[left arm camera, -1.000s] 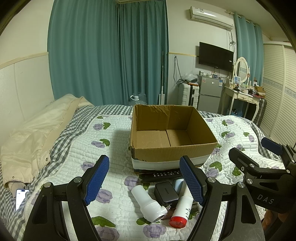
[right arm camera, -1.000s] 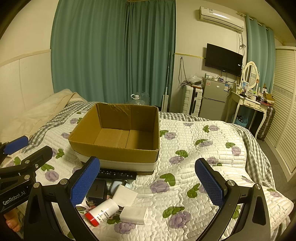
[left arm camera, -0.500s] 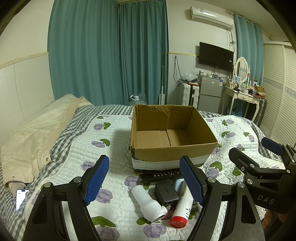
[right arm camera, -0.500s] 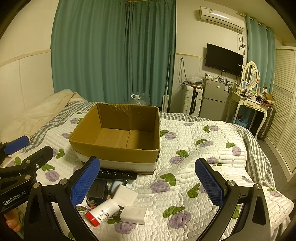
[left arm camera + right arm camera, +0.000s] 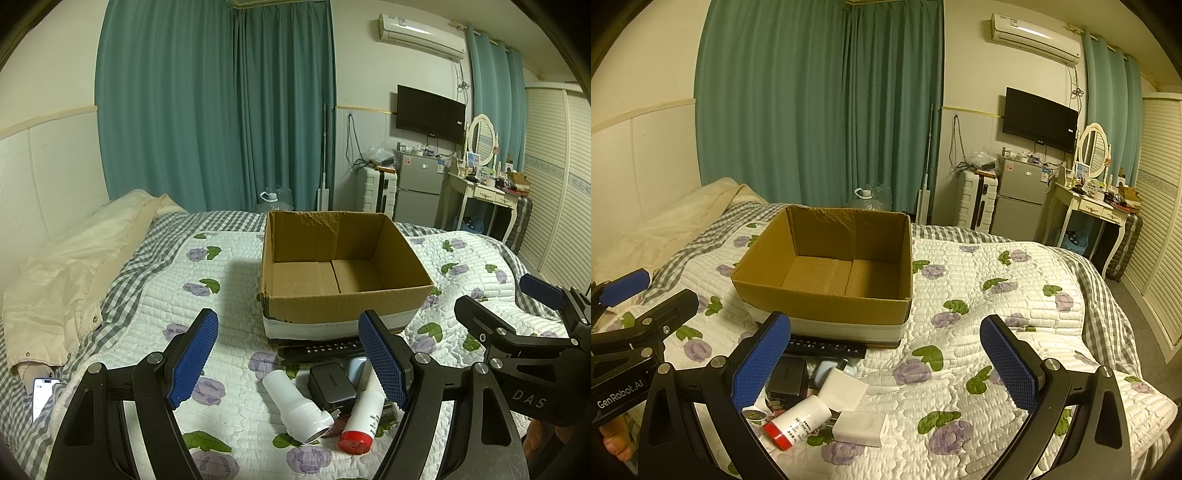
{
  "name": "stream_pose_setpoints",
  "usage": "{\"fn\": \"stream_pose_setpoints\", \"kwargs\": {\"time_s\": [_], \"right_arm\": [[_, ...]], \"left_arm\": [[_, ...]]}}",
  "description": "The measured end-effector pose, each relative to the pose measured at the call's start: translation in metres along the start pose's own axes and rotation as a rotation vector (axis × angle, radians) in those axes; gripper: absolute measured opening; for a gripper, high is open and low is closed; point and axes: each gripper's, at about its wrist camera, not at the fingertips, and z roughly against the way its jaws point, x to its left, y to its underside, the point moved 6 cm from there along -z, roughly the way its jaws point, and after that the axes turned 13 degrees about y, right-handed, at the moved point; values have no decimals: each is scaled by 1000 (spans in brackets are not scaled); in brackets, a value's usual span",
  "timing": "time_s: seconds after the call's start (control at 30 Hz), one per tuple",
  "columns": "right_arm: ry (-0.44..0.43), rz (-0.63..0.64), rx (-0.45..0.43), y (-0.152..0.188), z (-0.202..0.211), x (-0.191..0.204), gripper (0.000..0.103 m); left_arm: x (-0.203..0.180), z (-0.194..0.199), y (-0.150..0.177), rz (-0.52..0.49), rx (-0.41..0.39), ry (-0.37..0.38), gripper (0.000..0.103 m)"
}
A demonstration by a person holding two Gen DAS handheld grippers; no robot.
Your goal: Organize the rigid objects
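We find the cardboard box standing on the bed, open at the top, and its floor shows bare in both wrist views: nothing has gone in yet. We judge the task to be at its very start. The things to be sorted lie in a small heap on the quilt just in front of the box's near wall: a black remote touching or nearly touching the box base, a black charger block, a white cylindrical device lying on its side, a white tube with a red cap also lying down, a white adapter and a white square piece seen from the right wrist. A pale blue item sits between the remote and the charger; we cannot identify it. The left gripper has its fingers spread wide with nothing between them, held above the heap's left side. The right gripper is likewise spread wide and empty, to the right of the heap. All the items remain to be lifted into the box. The heap is tight, with pieces overlapping, so we expect the outer pieces, the white cylinder or the adapter, to be the easier first picks. A phone lies at the bed's far-left edge, well apart.
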Motion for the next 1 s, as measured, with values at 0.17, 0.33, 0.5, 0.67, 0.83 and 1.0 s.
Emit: {"fn": "stream_pose_setpoints", "kwargs": {"time_s": [0.17,0.33,0.5,0.67,0.83,1.0], "right_arm": [[-6,6,20,3,-5,-1,103],[-9,12,66,14,-20,-2,103],[-9,20,136,32,-41,-3,103],[-18,43,208,51,-59,0,103],[-22,47,235,59,-66,1,103],[-26,62,262,66,-71,5,103]], "left_arm": [[4,-1,1,-4,18,-9,81],[18,-19,14,19,79,-34,81],[30,-49,42,56,193,-46,81],[28,-79,79,103,326,-10,81],[24,-97,100,129,401,21,80],[25,-99,103,174,401,79,78]]}}
